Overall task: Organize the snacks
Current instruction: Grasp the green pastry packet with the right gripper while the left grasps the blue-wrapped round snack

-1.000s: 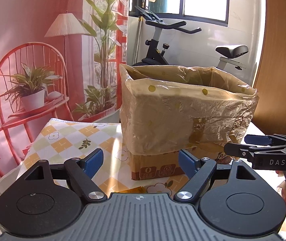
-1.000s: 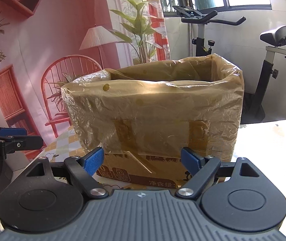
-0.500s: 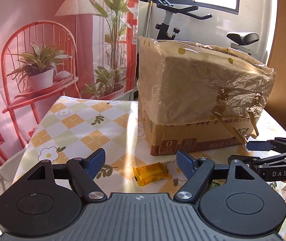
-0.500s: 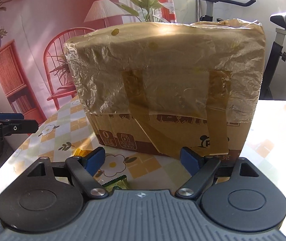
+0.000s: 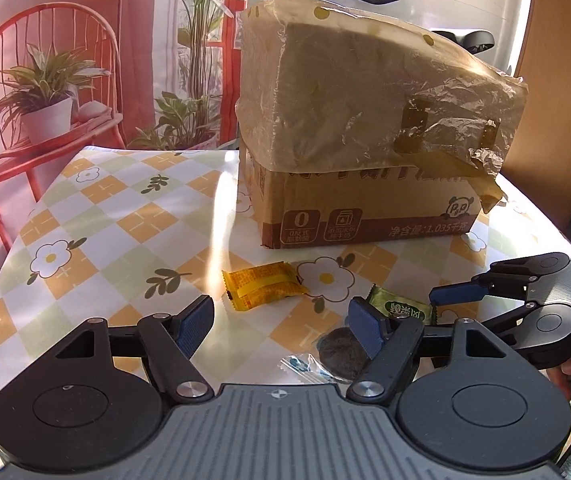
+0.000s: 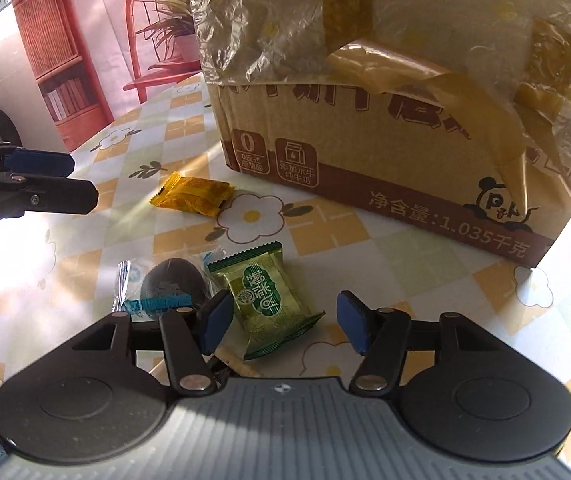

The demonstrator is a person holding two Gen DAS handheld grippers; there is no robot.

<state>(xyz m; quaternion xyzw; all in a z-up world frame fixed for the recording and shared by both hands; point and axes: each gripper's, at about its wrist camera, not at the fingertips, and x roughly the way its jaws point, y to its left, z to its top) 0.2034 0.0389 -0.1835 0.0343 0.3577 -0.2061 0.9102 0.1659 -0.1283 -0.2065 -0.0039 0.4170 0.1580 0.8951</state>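
Now your right gripper (image 6: 281, 322) straddles green snack packet (image 6: 271, 300), jaws just closing, pads not yet touching. Left gripper (image 5: 281, 324) jaws apart, empty. Yellow packet (image 5: 263, 285) near carton (image 5: 365, 216); dark cookie (image 6: 173, 280) crowds left pad.

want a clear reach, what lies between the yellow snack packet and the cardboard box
Only bare tablecloth: nothing lies between the yellow packet and the cardboard box. The right wrist view shows the gap best; the left wrist view agrees.
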